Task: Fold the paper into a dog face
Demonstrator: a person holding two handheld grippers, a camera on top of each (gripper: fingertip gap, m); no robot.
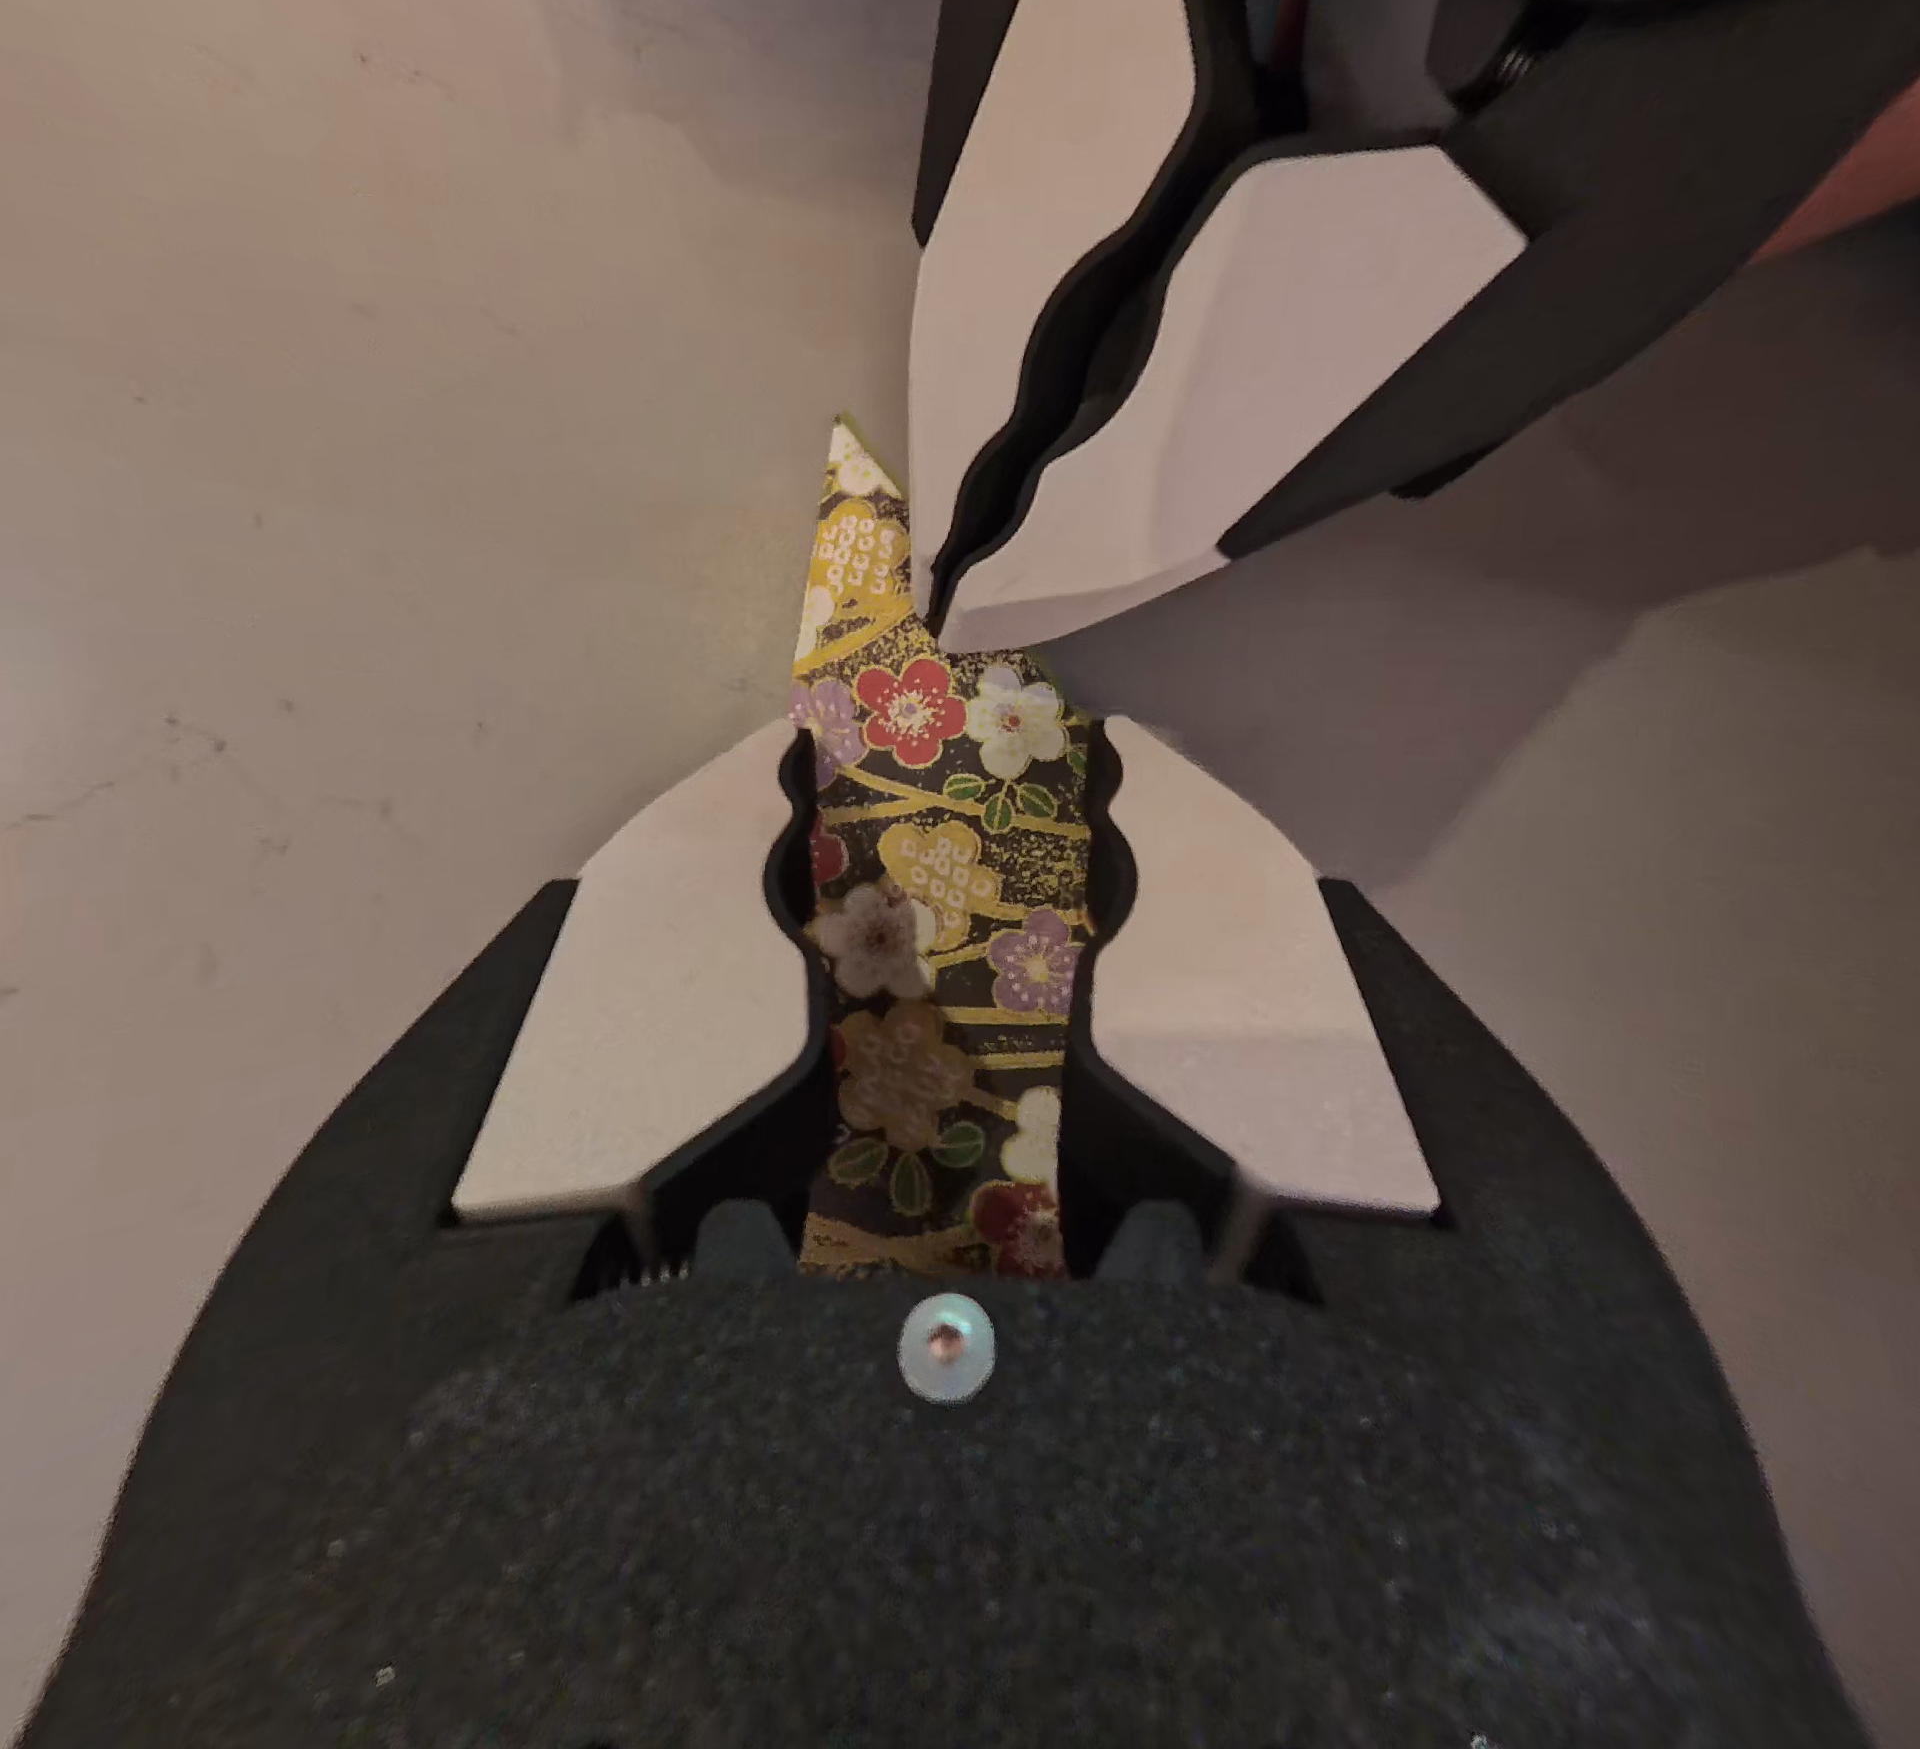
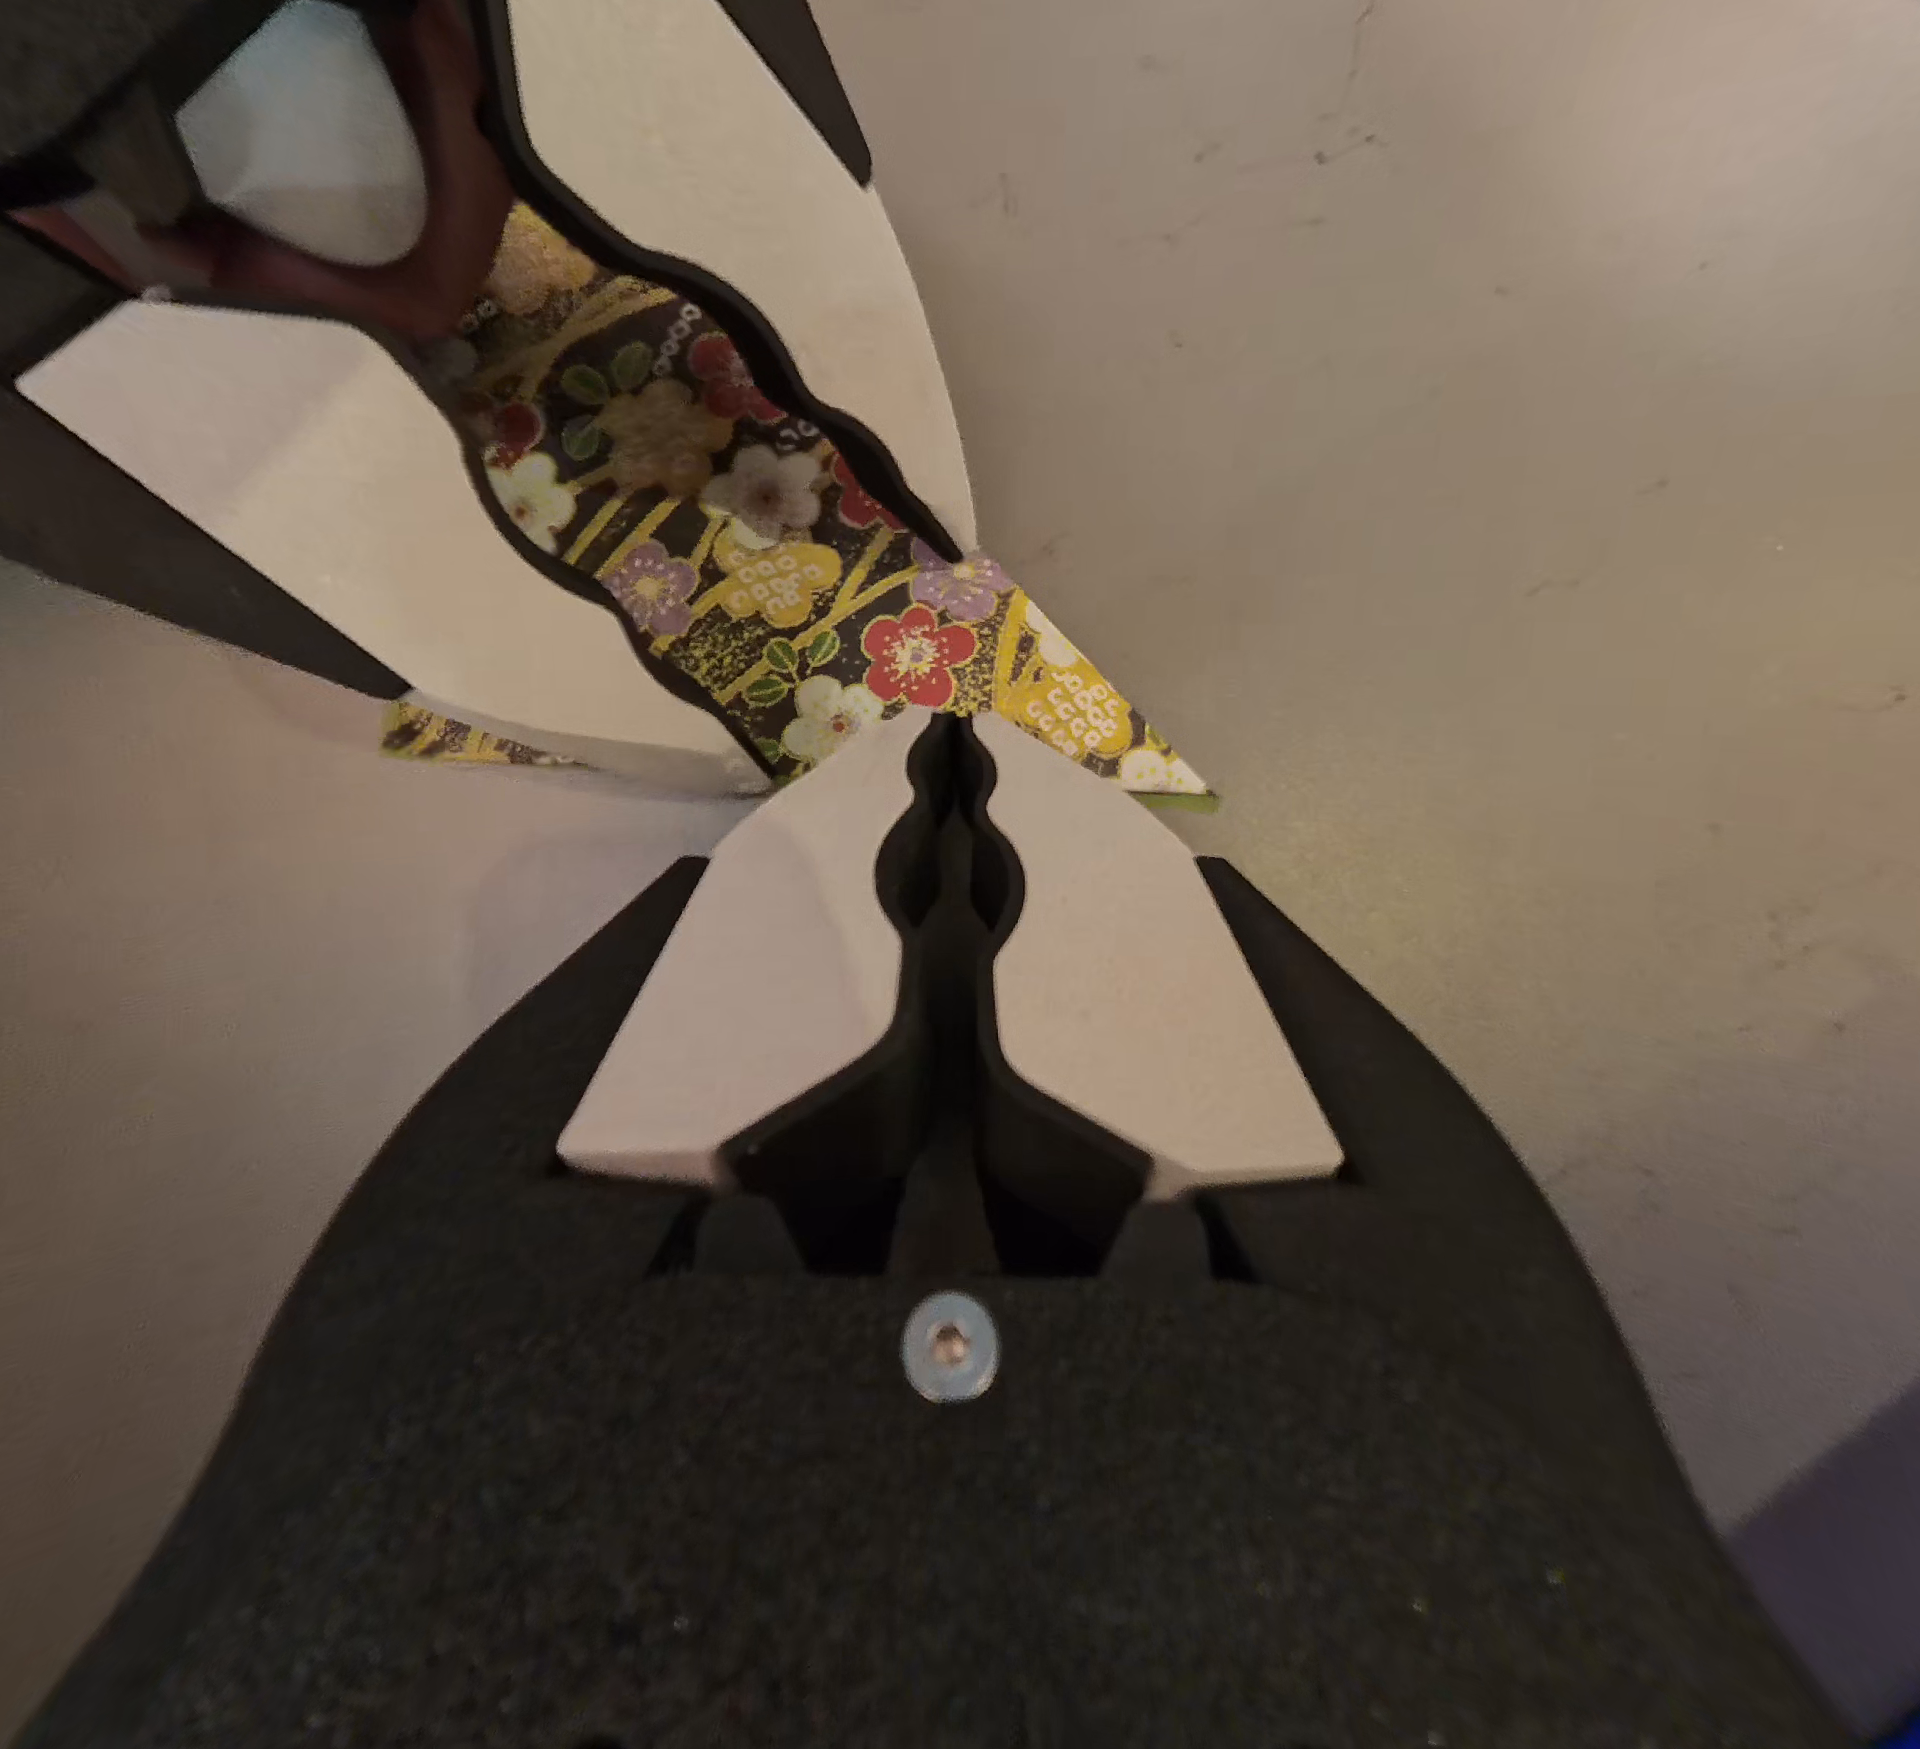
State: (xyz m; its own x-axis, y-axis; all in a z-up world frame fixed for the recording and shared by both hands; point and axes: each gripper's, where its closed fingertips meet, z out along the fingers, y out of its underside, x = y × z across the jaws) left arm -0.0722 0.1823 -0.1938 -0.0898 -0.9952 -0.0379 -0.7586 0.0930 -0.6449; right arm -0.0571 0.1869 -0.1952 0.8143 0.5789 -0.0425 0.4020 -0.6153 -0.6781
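Observation:
The paper (image 1: 935, 920) is a folded origami sheet, black with gold lines and red, white, purple and yellow flowers. It lies on the off-white table (image 1: 364, 452). My left gripper (image 1: 951, 743) is open, one finger on each side over the paper, which shows in the gap between them. The paper's pointed flap (image 1: 847, 536) sticks out beyond the left fingertips. My right gripper (image 1: 935, 603) comes in from the upper right, shut on the flap's edge. The right wrist view shows the paper (image 2: 727, 536), the left gripper (image 2: 862, 660) and the right gripper (image 2: 951, 728) pinching beside the point (image 2: 1091, 723).
The scuffed off-white table (image 2: 1455, 349) fills both views. A bluish-purple edge (image 2: 1829, 1543) shows at the lower right of the right wrist view. A strip of paper (image 2: 468, 743) pokes out under the left gripper's lower finger. The tips of both grippers are at nearly the same place.

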